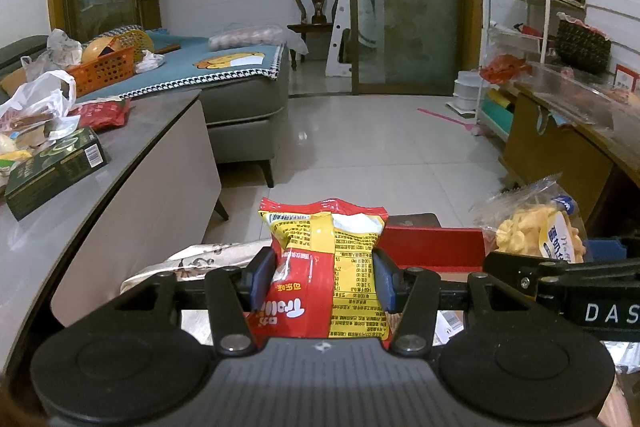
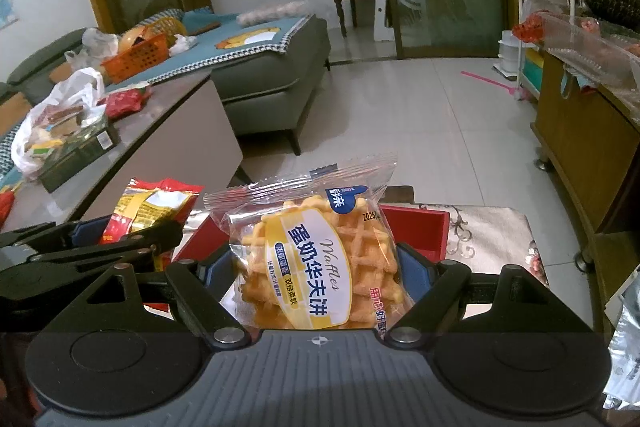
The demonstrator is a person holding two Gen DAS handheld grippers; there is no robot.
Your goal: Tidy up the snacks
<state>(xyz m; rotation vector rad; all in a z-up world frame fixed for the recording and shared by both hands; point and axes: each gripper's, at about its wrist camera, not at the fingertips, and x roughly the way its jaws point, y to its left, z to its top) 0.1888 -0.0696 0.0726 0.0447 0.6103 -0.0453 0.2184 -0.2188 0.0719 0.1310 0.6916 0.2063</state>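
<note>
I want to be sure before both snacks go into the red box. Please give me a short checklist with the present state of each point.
1. Left gripper shut on red-yellow snack bag: ok.
2. Right gripper shut on waffle pack: ok.
3. Red box lies just ahead of both grippers: ok.
4. Free room inside the box: cannot tell, the packs hide it.
5. Grippers apart, not touching: ok.

The grey bench (image 1: 152, 131) carries a dark green box (image 1: 56, 167), a white plastic bag (image 1: 40, 99) of packets and a red packet (image 1: 102, 113). A patterned cloth (image 2: 488, 239) lies under the red box (image 2: 420, 227).
</note>
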